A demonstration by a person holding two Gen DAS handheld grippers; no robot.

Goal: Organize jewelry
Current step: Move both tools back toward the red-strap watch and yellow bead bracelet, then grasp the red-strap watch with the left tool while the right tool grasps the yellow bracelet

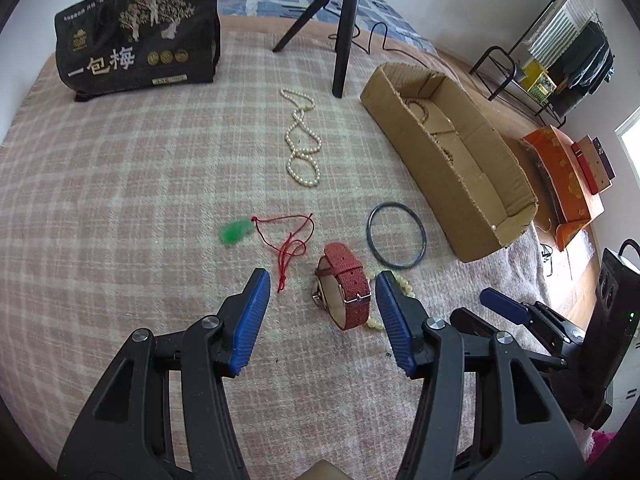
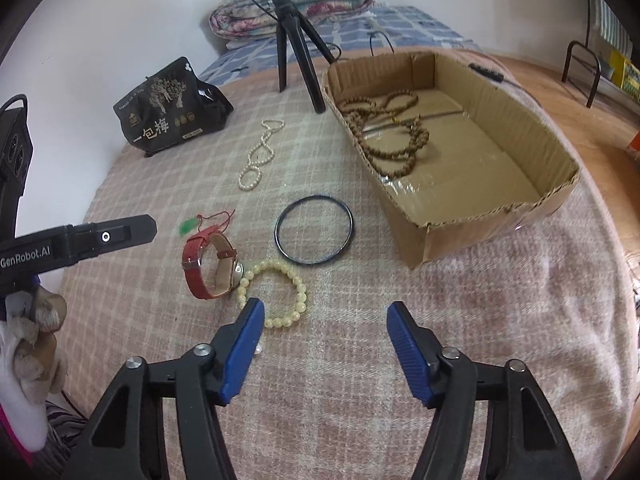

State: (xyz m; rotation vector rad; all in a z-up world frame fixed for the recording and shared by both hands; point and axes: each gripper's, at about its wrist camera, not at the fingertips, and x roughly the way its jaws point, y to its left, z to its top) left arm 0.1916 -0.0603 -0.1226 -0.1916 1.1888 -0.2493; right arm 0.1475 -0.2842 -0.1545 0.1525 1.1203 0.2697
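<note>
On the checked blanket lie a red-strap watch (image 1: 346, 286) (image 2: 208, 264), a yellow bead bracelet (image 2: 298, 284), a dark bangle (image 1: 396, 236) (image 2: 314, 230), a pearl necklace (image 1: 302, 140) (image 2: 256, 156) and a green pendant on red cord (image 1: 236, 232) (image 2: 188, 226). The cardboard box (image 1: 460, 184) (image 2: 460, 240) holds a brown bead string (image 2: 384, 136). My left gripper (image 1: 323, 280) hangs open over the watch, its pads apart from the strap. My right gripper (image 2: 325, 306) is open and holds nothing. Its left pad is close beside the yellow bracelet.
A black printed bag (image 1: 136, 36) stands at the back left and a black tripod (image 1: 344, 32) behind the pearls. An orange box (image 1: 568, 184) sits past the bed's right edge. A gloved hand (image 2: 36, 332) holds the left gripper.
</note>
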